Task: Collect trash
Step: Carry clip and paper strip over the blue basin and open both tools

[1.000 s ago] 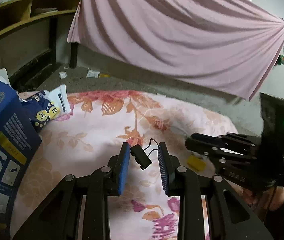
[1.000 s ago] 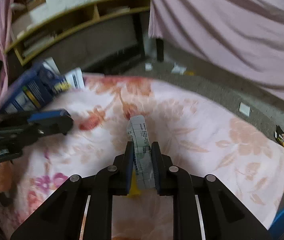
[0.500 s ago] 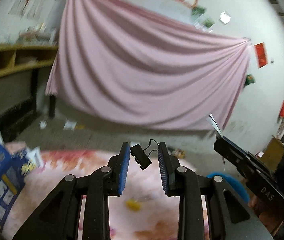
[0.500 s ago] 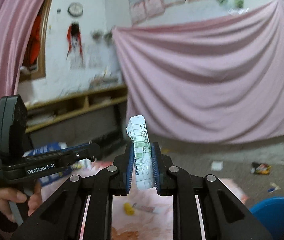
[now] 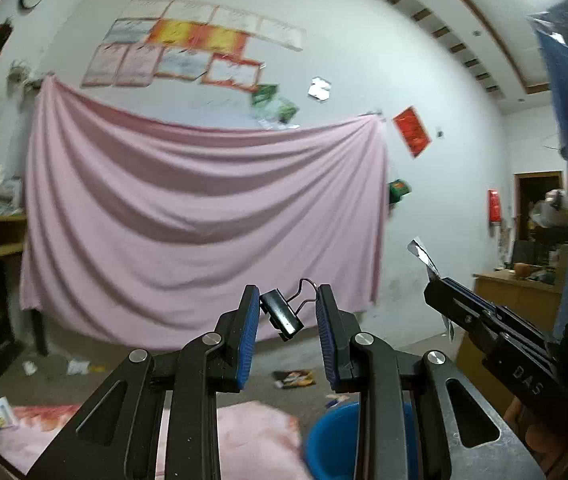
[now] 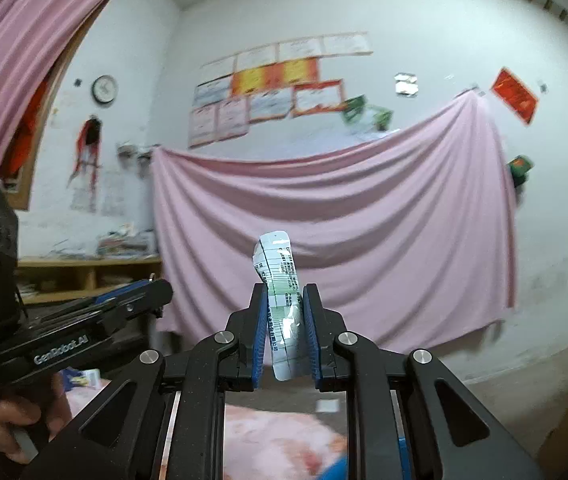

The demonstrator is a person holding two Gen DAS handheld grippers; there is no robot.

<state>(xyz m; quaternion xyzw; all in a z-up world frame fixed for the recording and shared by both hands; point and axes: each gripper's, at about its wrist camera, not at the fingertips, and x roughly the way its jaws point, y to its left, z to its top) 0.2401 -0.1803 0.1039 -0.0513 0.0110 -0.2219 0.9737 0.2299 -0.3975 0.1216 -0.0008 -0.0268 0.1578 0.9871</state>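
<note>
1. Since a second ago both grippers have swung up from the flowered bedspread; then they looked down on it, now they face the pink sheet hung on the far wall.
2. The left gripper is clamped on a black binder clip, held askew between its blue pads, wire handles toward the right pad.
3. The right gripper is closed tight on a crumpled white-and-green wrapper, which stands upright above the pads.
4. The blue bin sits on the floor just beyond the bedspread's edge, below and slightly right of the left gripper. Both pieces of trash are in the air, not yet over it.
5. Risks, as I judge them: the clip is pinched on a corner and could twist free during the swing; the light wrapper could stick to a pad or flutter wide of the bin if let go too high.
6. Count: two grippers, one clip, one wrapper, one bin. More litter on the floor below the sheet: at least one dark packet and a few pale scraps.
</note>
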